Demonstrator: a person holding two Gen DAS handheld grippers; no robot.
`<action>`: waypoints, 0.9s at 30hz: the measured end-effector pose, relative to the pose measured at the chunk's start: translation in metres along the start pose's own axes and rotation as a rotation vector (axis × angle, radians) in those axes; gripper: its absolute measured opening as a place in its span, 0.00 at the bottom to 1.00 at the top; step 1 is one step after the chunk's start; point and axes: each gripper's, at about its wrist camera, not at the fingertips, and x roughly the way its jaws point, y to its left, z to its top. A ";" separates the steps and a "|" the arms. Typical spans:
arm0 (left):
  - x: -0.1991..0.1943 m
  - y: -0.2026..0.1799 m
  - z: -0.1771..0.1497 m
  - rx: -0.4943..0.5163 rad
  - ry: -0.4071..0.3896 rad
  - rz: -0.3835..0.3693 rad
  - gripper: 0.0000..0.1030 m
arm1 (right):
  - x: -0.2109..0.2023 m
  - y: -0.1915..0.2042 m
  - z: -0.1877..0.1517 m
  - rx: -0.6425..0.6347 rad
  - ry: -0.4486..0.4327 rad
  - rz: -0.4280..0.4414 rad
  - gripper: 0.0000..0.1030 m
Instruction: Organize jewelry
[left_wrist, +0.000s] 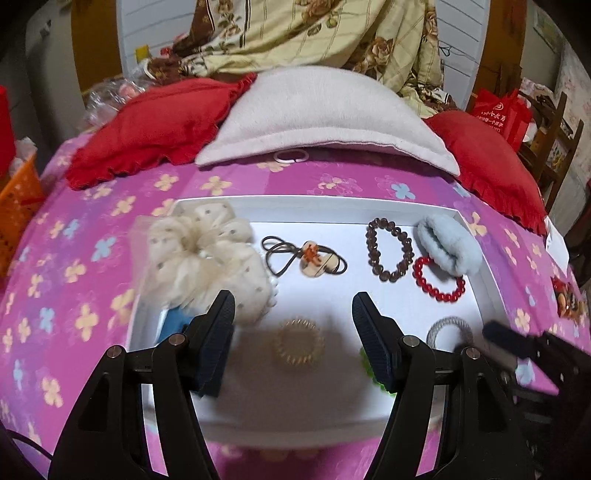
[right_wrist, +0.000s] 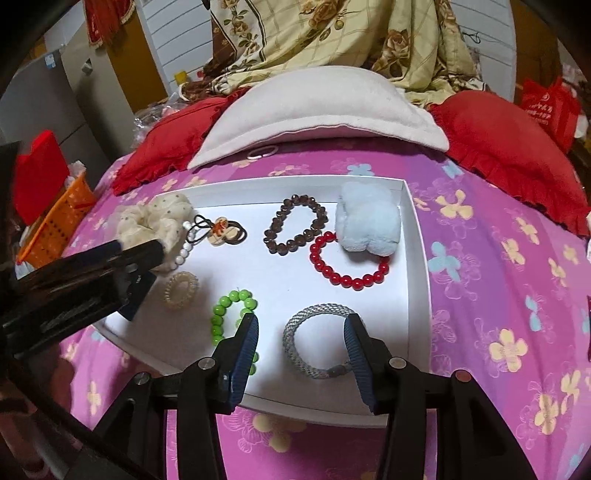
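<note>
A white tray (right_wrist: 415, 229) lies on the pink flowered sheet and holds several pieces. My right gripper (right_wrist: 301, 323) is open low over its near edge. A grey braided bracelet (right_wrist: 291, 332) lies flat between the fingers: the right finger overlaps its rim, the left stands apart from it. Green beads (right_wrist: 229, 304) lie partly behind that left finger. My left gripper (left_wrist: 293, 306) hangs wide open and empty above a spiral hair tie (left_wrist: 299, 345), next to the cream scrunchie (left_wrist: 199, 254). Farther back lie a charm hair tie (left_wrist: 312, 256), brown beads (right_wrist: 275, 223), red beads (right_wrist: 347, 281) and a blue scrunchie (right_wrist: 369, 221).
Behind the tray a pale pillow (left_wrist: 317, 114) lies between two red cushions (left_wrist: 155, 129), with a white ring (left_wrist: 291, 157) at its edge. An orange basket (right_wrist: 59, 221) stands off the bed's left side. A wooden chair and red bag (left_wrist: 498, 114) are at the right.
</note>
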 end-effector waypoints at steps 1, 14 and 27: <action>-0.006 0.001 -0.003 0.002 -0.010 0.008 0.64 | 0.000 0.000 -0.001 -0.001 -0.003 -0.007 0.49; -0.062 0.011 -0.031 -0.055 -0.093 0.055 0.64 | -0.036 0.020 -0.010 -0.036 -0.098 -0.069 0.57; -0.096 0.006 -0.047 -0.039 -0.142 0.092 0.64 | -0.076 0.042 -0.017 -0.054 -0.178 -0.080 0.64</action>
